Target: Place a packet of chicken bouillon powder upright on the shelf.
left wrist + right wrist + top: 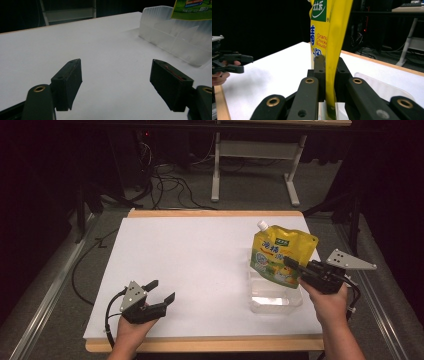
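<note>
While the right claw [292, 263] clenches the yellow spouted pouch [280, 255] upright between its jaws, a clear plastic bin [276, 299] sits on the counter [200, 265] just beneath it. Well apart, the left claw [162, 291] rests released, jaws wide with nothing between them.

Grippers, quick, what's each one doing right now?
Left gripper: open, holding nothing.
Right gripper: closed on the yellow pouch, above the clear container.
</note>
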A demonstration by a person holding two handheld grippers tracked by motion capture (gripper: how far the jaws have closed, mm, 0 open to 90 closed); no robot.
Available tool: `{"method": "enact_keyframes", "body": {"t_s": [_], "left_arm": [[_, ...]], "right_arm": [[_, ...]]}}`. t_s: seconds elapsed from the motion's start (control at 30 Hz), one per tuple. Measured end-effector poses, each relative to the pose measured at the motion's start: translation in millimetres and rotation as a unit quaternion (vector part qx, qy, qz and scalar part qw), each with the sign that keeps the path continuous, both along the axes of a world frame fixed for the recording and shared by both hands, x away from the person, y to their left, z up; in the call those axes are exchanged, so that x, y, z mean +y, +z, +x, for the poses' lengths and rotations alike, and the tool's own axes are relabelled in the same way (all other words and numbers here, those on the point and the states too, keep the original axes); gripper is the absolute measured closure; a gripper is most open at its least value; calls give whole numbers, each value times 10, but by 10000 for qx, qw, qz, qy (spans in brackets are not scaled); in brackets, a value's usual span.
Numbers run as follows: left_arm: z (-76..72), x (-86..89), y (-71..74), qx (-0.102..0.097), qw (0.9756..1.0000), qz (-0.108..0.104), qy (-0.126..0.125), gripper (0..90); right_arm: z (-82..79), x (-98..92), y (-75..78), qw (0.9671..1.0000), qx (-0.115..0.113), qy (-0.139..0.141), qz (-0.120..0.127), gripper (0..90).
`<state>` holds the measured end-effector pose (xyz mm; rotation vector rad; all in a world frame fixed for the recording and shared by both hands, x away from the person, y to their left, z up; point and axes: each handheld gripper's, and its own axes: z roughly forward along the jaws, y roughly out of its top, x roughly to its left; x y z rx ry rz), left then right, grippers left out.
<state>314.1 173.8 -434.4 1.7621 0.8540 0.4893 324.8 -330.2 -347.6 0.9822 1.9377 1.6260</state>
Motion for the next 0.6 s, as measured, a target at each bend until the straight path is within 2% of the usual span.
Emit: {"method": "enact_keyframes", "body": {"t_s": [0.23, 0.43, 0.6], "left_arm": [[18, 16, -11, -4, 10000, -8, -11, 262], [8, 9, -17, -11, 10000, -12, 11, 262], [11, -7, -26, -24, 10000, 41, 0, 261]], "right_arm": [[132, -61, 29, 9999, 49, -48, -156, 849], [317, -44, 10, 9998, 112, 71, -120, 850], [358, -42, -40, 9997, 148, 140, -101, 851]]}}
